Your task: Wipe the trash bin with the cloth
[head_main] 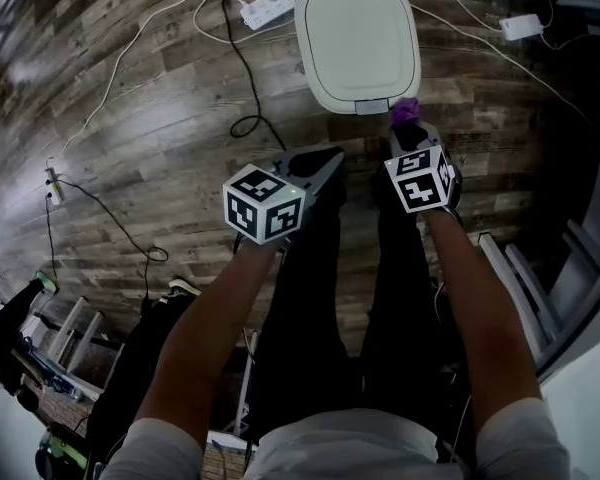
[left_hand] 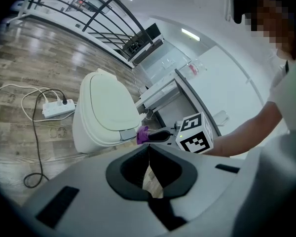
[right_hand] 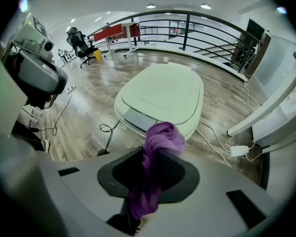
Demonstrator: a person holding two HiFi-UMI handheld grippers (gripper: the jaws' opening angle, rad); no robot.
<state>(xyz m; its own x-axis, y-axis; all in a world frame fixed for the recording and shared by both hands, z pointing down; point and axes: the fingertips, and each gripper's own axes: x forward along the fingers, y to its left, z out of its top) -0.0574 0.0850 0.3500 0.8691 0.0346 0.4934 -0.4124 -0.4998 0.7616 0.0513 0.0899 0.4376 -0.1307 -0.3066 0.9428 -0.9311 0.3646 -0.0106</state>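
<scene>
Cloth just short of the bin
Our right gripper [head_main: 412, 140], clamped on the purple cloth [head_main: 405, 113], sits nearest the trash bin [head_main: 358, 38] front edge; our left gripper [head_main: 320, 168], jaws together, lies farther back.

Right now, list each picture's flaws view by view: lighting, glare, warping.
Head view: dim overall, the pale trash bin the brightest thing, floorboards bowed toward the edges. Left gripper view: black rounded corners, white wall washed out at the right. Right gripper view: railing bent by the wide lens, ceiling lights flaring, the purple cloth reasonably sharp.
</scene>
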